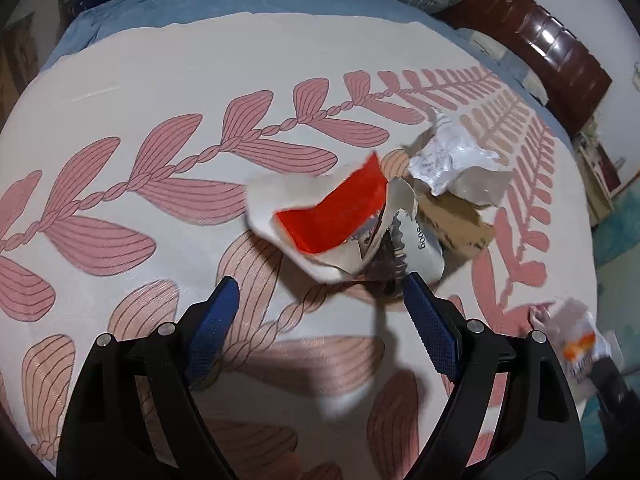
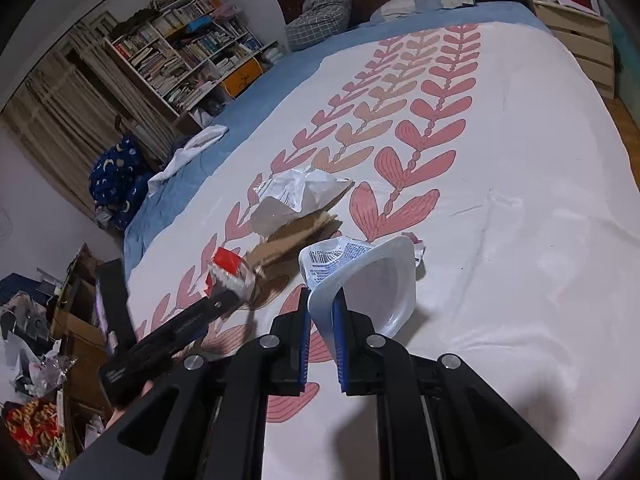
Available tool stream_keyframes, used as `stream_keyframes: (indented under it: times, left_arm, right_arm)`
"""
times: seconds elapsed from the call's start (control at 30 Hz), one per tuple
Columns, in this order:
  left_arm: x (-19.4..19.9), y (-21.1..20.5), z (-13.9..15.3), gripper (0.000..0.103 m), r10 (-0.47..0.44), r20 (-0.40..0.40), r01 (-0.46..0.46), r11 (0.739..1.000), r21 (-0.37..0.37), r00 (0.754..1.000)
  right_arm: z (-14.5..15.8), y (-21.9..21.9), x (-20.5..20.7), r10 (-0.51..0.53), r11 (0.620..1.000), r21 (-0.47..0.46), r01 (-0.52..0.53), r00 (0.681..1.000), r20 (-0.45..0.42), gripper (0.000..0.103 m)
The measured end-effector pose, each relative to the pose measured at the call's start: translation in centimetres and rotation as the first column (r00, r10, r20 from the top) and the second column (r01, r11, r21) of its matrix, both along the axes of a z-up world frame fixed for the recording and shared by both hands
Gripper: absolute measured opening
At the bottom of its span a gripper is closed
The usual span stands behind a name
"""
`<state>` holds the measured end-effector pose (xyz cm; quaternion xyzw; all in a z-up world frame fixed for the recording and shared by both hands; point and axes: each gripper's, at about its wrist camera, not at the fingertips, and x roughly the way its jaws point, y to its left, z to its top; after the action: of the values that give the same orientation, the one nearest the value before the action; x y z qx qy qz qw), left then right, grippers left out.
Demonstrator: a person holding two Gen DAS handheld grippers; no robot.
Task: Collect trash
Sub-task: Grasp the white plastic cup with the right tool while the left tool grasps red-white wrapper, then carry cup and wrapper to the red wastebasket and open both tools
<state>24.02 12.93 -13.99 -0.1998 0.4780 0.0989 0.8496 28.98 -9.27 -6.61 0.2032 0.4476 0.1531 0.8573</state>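
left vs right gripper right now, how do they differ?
The left gripper has its jaws wide apart, while the right gripper is clamped shut. The left gripper holds nothing, with the red-and-white torn carton just ahead of its fingertips; the right gripper pinches the rim of a white plastic cup. Both have blue pads and point down at the leaf-print bedspread.

**Bedroom with a leaf-print bed**

A wide bed (image 2: 500, 208) fills the room, its white cover printed with pink leaves over a blue sheet (image 2: 256, 112). A dark glossy headboard (image 1: 532, 28) stands behind a checked pillow (image 2: 320, 16). A crowded bookshelf (image 2: 188, 44) lines the wall beside beige curtains (image 2: 52, 120); a pale dresser (image 2: 580, 40) stands opposite.
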Motion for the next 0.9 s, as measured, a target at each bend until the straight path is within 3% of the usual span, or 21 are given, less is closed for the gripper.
stream_keyframes:
  times: [0.1, 0.13, 0.17, 0.33, 0.4, 0.63, 0.9]
  left_arm:
    - [0.5, 0.2, 0.1, 0.081, 0.019, 0.007, -0.019, 1.000, -0.024, 1.000]
    - [0.4, 0.5, 0.1, 0.076, 0.028, 0.011, -0.028, 0.999, -0.033, 1.000]
    - [0.2, 0.7, 0.1, 0.061, 0.038, 0.011, -0.037, 0.999, -0.036, 0.999]
    - [-0.2, 1.6, 0.0, 0.053, 0.067, 0.023, -0.065, 0.995, -0.081, 0.997]
    - [-0.5, 1.9, 0.2, 0.045, 0.077, 0.024, -0.074, 0.994, -0.082, 0.997]
    - [-2.0, 2.1, 2.5, 0.041, 0.063, 0.065, -0.059, 0.997, -0.055, 0.996]
    - [-7.2, 0.1, 9.8, 0.041, 0.027, 0.194, -0.017, 0.998, -0.057, 0.981]
  right_arm:
    - [-0.1, -0.2, -0.1, 0.021, 1.000, 0.007, -0.021, 1.000, -0.001, 0.012]
    - [0.0, -0.4, -0.2, 0.025, 1.000, 0.004, -0.025, 1.000, 0.000, 0.012]
    - [0.1, -0.4, -0.3, 0.028, 1.000, 0.007, -0.028, 1.000, 0.000, 0.012]
    - [0.3, -1.4, -0.5, 0.036, 0.999, 0.020, -0.036, 0.999, -0.006, 0.012]
    - [0.3, -2.0, -0.6, 0.032, 0.999, 0.024, -0.032, 0.999, -0.011, 0.012]
    - [1.7, -4.7, -1.4, 0.003, 1.000, 0.020, -0.004, 1.000, 0.026, 0.012]
    - [5.4, -8.7, -5.0, -0.057, 0.997, 0.052, 0.052, 0.994, 0.098, 0.012]
